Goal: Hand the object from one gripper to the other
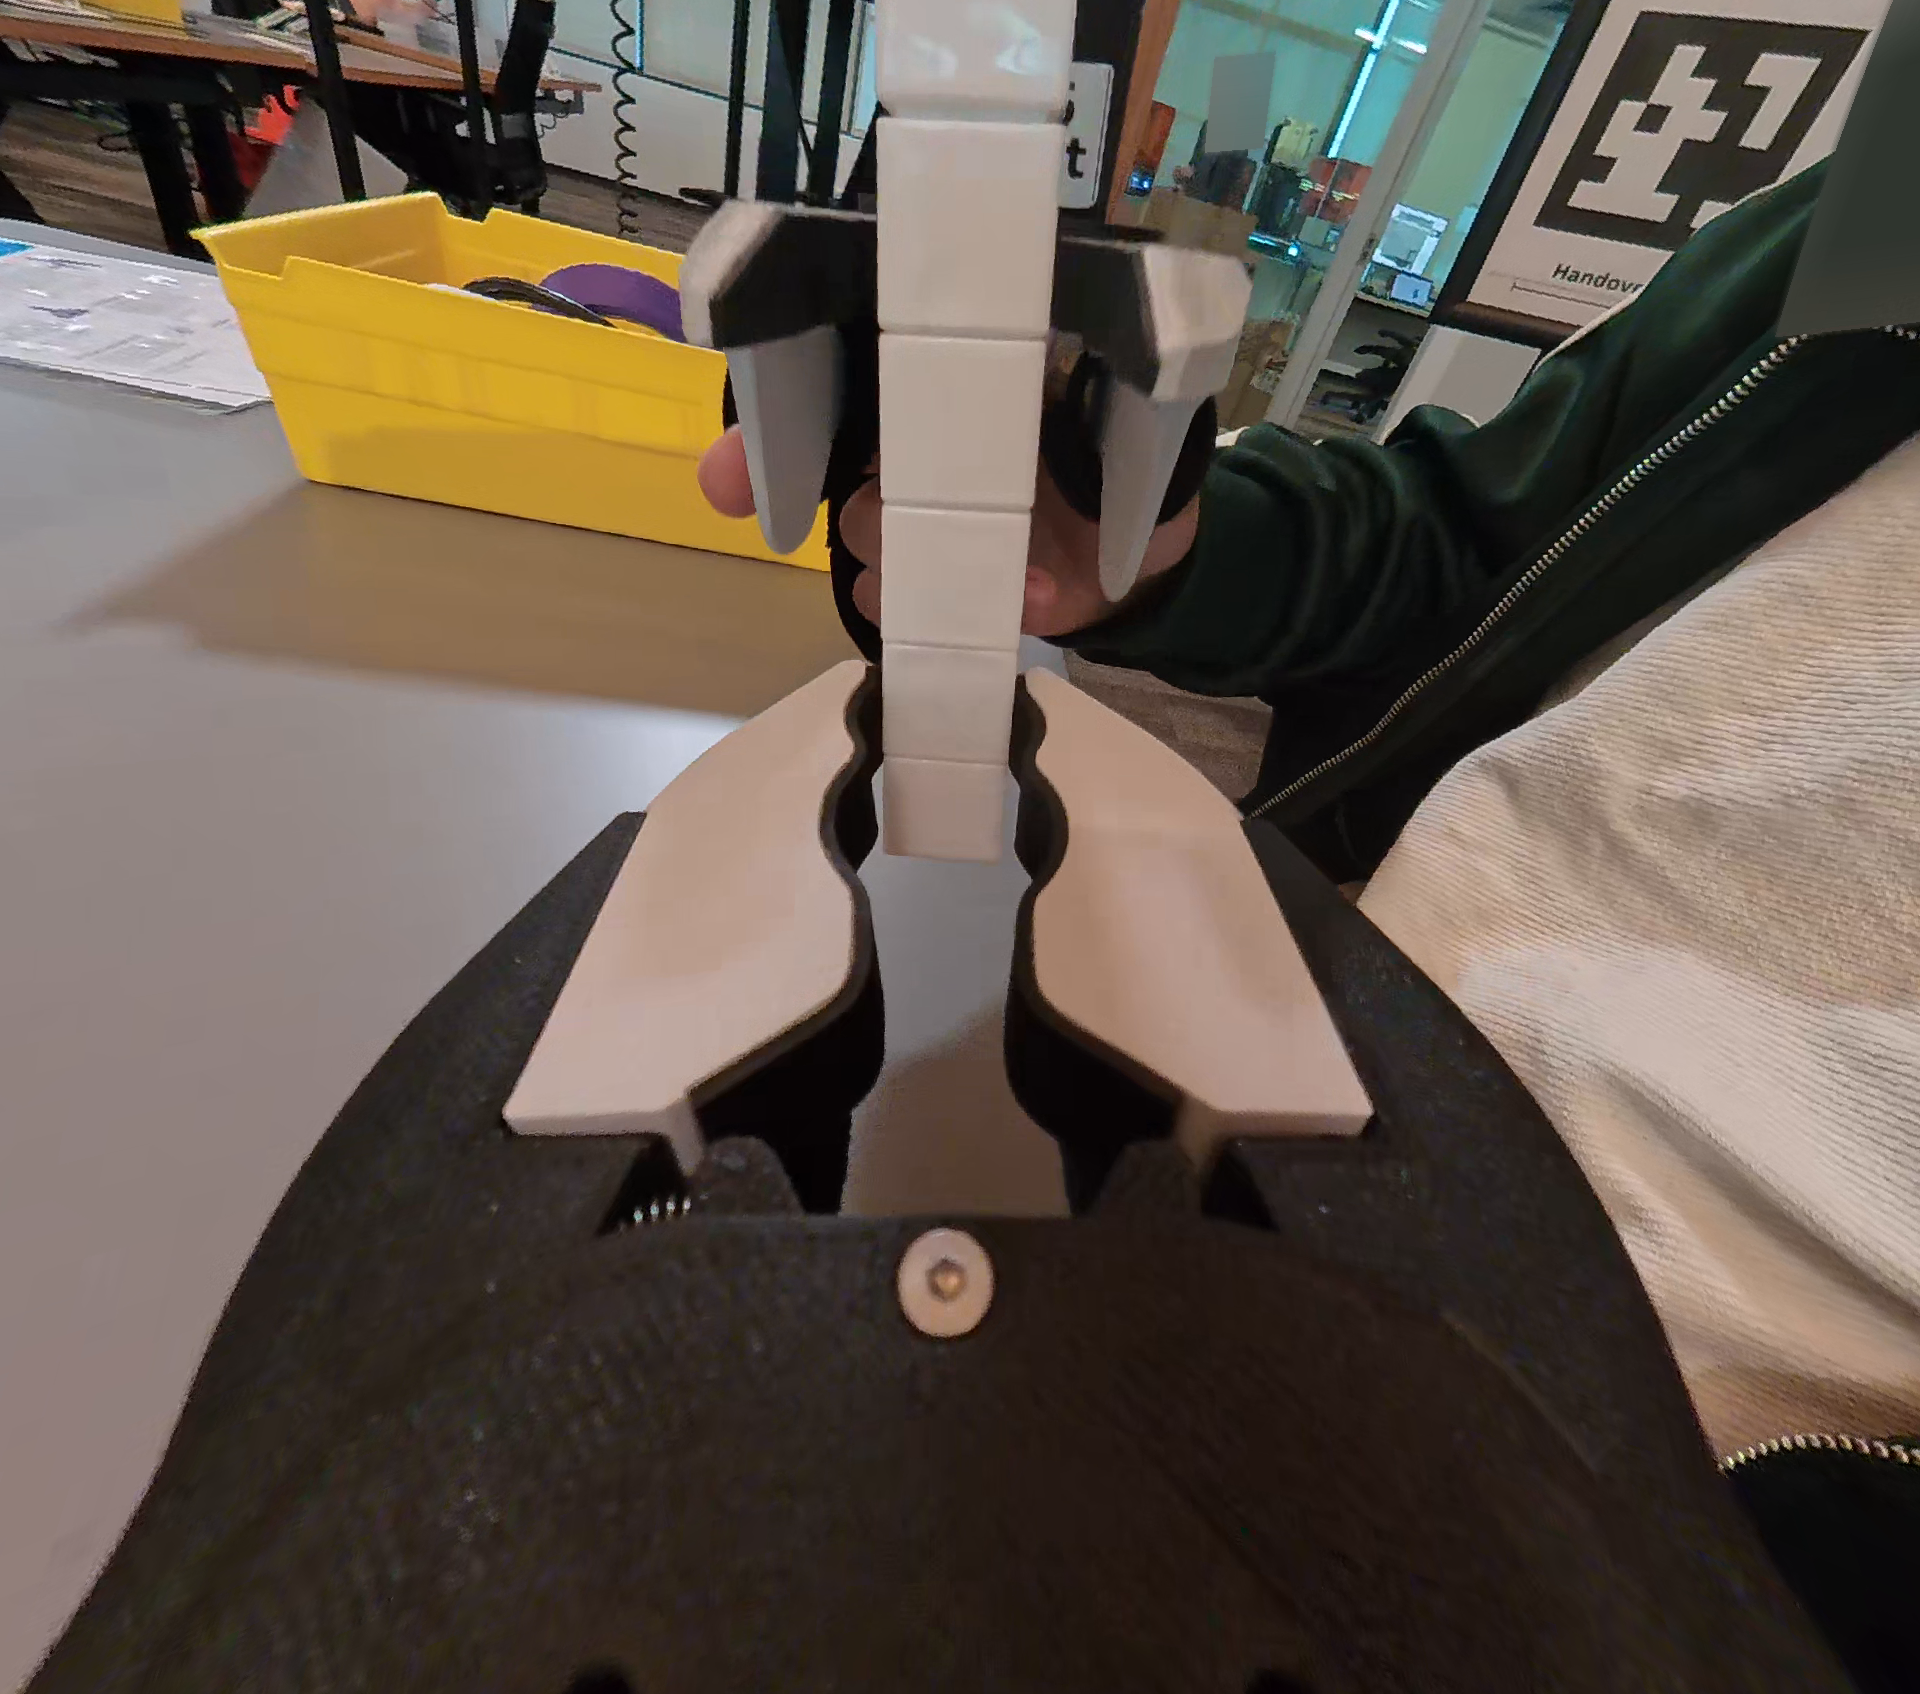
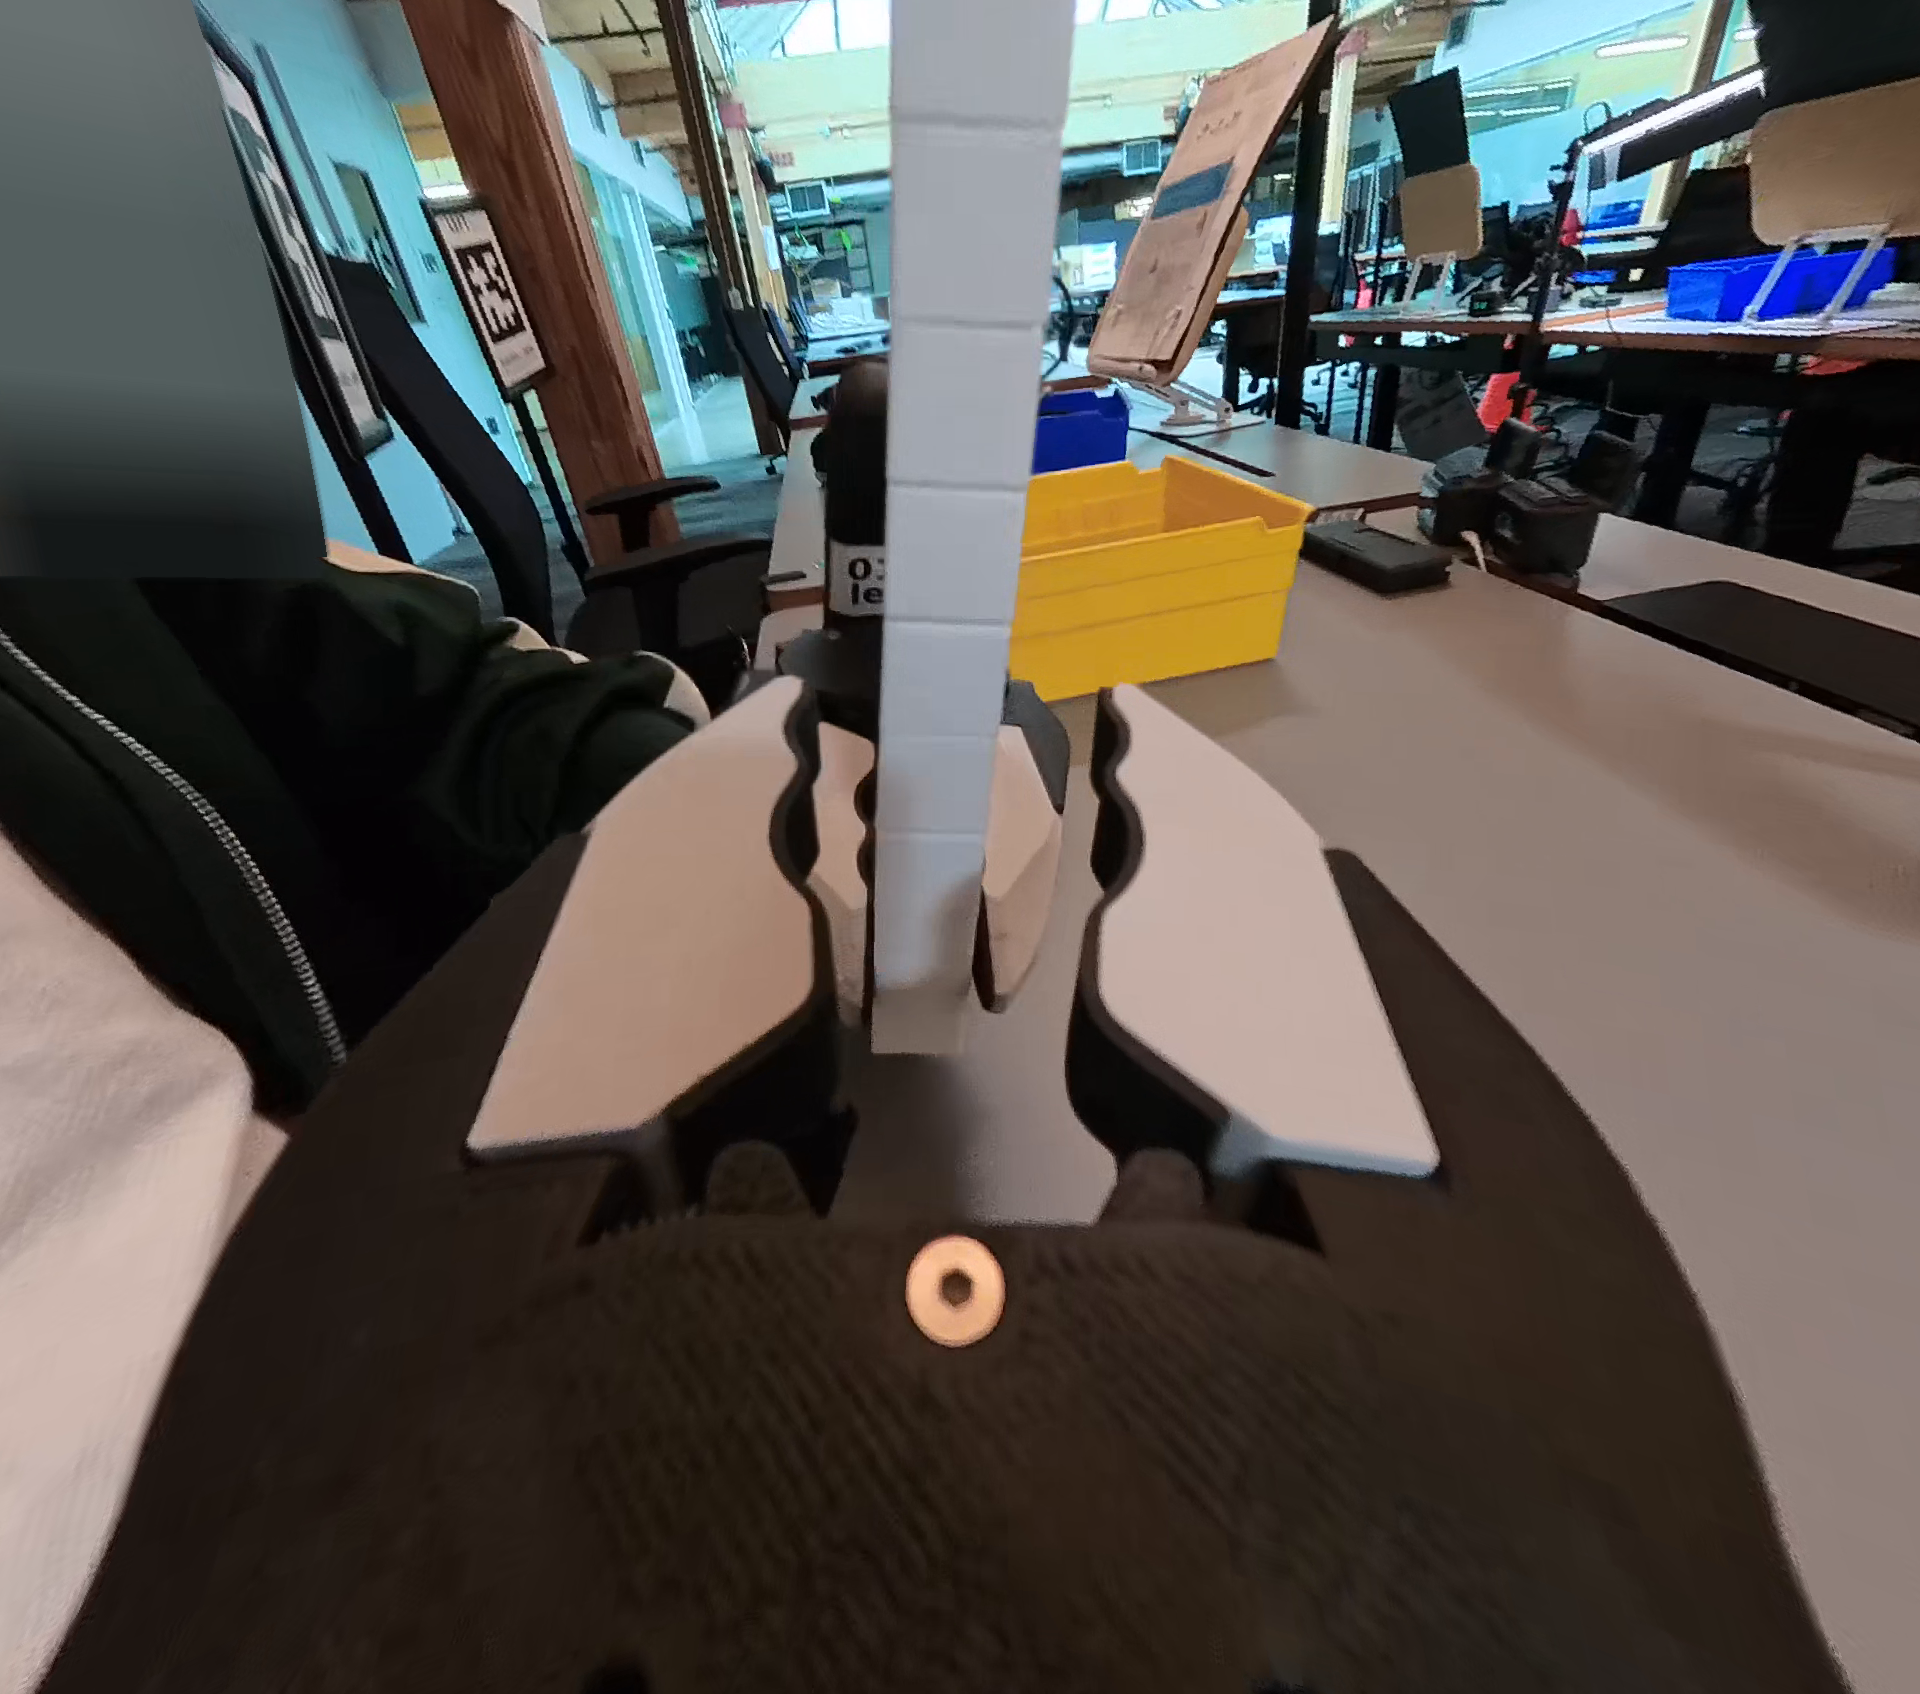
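White segmented bar (image 1: 961,418) stands upright mid-frame, its bottom end pinched by the left gripper (image 1: 945,709) while the right gripper (image 2: 951,725) sits around it with jaws spread, so if left lets go early I reckon it drops onto the surface (image 1: 312,709).

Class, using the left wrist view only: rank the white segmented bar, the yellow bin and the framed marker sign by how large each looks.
1. White segmented bar, though it is nearest the camera, which inflates it.
2. Yellow bin and framed marker sign look alike in area; the sign is cut off by the edge, so I leave them unranked.
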A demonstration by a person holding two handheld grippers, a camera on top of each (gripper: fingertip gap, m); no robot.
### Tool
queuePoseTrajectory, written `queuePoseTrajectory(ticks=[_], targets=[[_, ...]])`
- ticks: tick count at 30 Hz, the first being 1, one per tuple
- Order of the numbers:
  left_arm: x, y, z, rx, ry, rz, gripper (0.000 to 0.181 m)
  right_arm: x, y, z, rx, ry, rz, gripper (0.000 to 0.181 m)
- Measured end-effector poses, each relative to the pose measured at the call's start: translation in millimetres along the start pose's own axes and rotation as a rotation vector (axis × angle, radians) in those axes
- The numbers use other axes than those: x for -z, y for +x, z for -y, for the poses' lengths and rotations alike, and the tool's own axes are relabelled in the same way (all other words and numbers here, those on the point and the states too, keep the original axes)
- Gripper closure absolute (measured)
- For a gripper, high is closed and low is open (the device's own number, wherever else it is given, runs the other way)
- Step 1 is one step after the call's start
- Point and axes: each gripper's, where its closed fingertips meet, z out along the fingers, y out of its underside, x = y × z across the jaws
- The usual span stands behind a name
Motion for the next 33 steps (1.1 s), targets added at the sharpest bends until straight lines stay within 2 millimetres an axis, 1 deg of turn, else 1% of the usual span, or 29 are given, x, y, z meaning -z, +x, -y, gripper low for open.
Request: queuePoseTrajectory(ticks=[3, 6, 9, 15, 18, 20, 22, 25, 29, 33], targets=[[0, 0, -2, 0.004, -0.004, -0.003, 0.158, -2, 1, -6, 0.001, -0.013, -0.012, 0.14], [-1, -1, -4, 0.014, -0.005, -0.007, 0.158, 0, 1, -8, -0.001, -0.008, -0.005, 0.158], [-1, -3, -6, 0.042, 0.003, -0.014, 0.157, 0, 2, -11, 0.0, -0.017, -0.013, 0.158], [-3, -10, -9, 0.03, -0.005, 0.036, 0.124, 5, 10, -12, -0.004, -0.012, -0.04, 0.159], [-3, -14, -7, 0.046, 0.013, 0.053, 0.112, 9, 15, -17, -0.021, -0.022, -0.053, 0.159], [-2, -17, -5, 0.064, 0.036, 0.06, 0.108, 11, 18, -23, -0.022, -0.039, -0.057, 0.159], [2, -17, 0, 0.064, 0.061, 0.063, 0.11, 11, 18, -29, -0.028, -0.052, -0.055, 0.159], [10, -16, 16, 0.036, 0.133, 0.08, 0.115, 10, 17, -37, -0.064, -0.058, -0.039, 0.16], [24, -13, 40, 0.043, 0.243, 0.072, 0.132, 1, 8, -47, -0.15, -0.045, 0.024, 0.159], [32, -10, 54, 0.092, 0.299, 0.04, 0.135, -10, -4, -54, -0.172, -0.052, 0.086, 0.159]])
